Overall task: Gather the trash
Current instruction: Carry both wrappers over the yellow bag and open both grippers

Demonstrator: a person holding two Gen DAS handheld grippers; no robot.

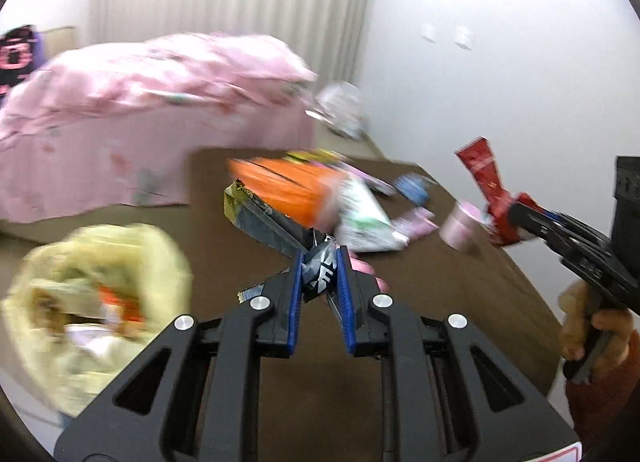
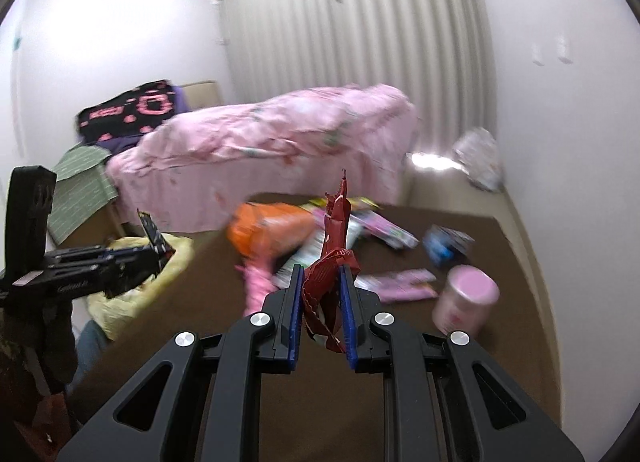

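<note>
My left gripper (image 1: 319,262) is shut on a dark grey and yellow snack wrapper (image 1: 264,217), held above the brown table (image 1: 460,302). It also shows in the right wrist view (image 2: 158,252), over the yellow trash bag (image 2: 128,286). My right gripper (image 2: 323,276) is shut on a red wrapper (image 2: 336,238); it appears in the left wrist view (image 1: 508,207) with the red wrapper (image 1: 482,169). An orange packet (image 1: 288,185), a white and green packet (image 1: 362,217), pink wrappers (image 2: 400,284) and a blue packet (image 2: 442,248) lie on the table.
The yellow trash bag (image 1: 100,302), holding wrappers, hangs at the table's left edge. A pink cup (image 2: 466,298) stands on the table at the right. A bed with a pink quilt (image 2: 264,141) is behind. A white bag (image 2: 478,157) lies by the wall.
</note>
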